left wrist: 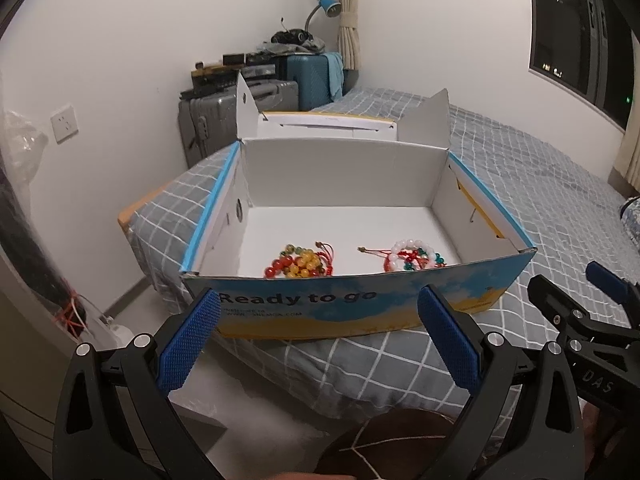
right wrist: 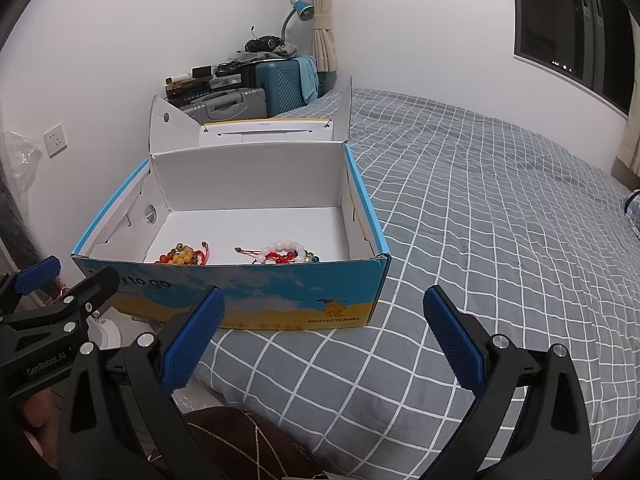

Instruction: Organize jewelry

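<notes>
An open cardboard box (left wrist: 352, 308) (right wrist: 280, 300) printed with sky and sand stands on the corner of the bed, its lid folded back. Inside near the front wall lie a red, orange and yellow bead bracelet (left wrist: 298, 262) (right wrist: 182, 257) on the left and a white, red and green bead bracelet (left wrist: 412, 256) (right wrist: 286, 253) on the right. My left gripper (left wrist: 318, 304) is open just short of the box front, nothing between its blue pads. My right gripper (right wrist: 324, 304) is open too, at the box's front right corner. Each gripper shows in the other's view: the right one (left wrist: 576, 292), the left one (right wrist: 72, 276).
The bed (right wrist: 480, 240) has a grey checked sheet stretching to the right. Suitcases (left wrist: 248, 100) stacked with clutter and a blue desk lamp (left wrist: 326, 4) stand by the far wall. A dark window (left wrist: 584, 32) is at the upper right. Floor lies below left of the bed corner.
</notes>
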The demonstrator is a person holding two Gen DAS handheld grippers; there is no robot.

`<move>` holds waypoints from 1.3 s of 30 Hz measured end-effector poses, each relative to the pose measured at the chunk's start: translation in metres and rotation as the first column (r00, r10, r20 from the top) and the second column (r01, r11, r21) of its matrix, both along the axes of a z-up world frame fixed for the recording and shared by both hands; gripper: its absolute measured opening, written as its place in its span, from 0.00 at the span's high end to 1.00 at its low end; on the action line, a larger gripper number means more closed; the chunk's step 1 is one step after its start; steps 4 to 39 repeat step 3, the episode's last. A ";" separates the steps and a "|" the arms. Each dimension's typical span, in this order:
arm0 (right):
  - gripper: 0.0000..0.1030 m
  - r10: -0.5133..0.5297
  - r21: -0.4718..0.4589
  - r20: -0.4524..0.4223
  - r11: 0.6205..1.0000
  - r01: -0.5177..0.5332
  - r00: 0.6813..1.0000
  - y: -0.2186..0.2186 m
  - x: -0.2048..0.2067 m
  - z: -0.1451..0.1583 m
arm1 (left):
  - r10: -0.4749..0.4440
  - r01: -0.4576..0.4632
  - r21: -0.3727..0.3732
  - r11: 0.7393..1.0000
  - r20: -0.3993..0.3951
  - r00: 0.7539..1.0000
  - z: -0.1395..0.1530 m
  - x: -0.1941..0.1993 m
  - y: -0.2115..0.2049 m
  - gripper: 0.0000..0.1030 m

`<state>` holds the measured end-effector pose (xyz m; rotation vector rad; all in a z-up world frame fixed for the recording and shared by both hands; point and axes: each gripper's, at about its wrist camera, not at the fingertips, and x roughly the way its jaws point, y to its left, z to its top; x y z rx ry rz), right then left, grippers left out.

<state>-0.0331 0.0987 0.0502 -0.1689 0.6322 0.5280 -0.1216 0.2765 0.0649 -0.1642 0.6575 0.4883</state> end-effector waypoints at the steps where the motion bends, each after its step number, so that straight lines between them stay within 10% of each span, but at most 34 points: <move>1: 0.07 0.000 0.002 -0.001 1.000 0.000 1.000 0.000 0.000 0.000 | 0.000 0.000 0.007 1.000 -0.001 1.000 0.000 0.000 0.000 0.06; 39: 0.07 0.000 0.002 0.001 1.000 0.000 1.000 -0.001 0.000 0.001 | -0.006 0.006 0.005 1.000 -0.003 1.000 0.001 0.000 -0.002 0.06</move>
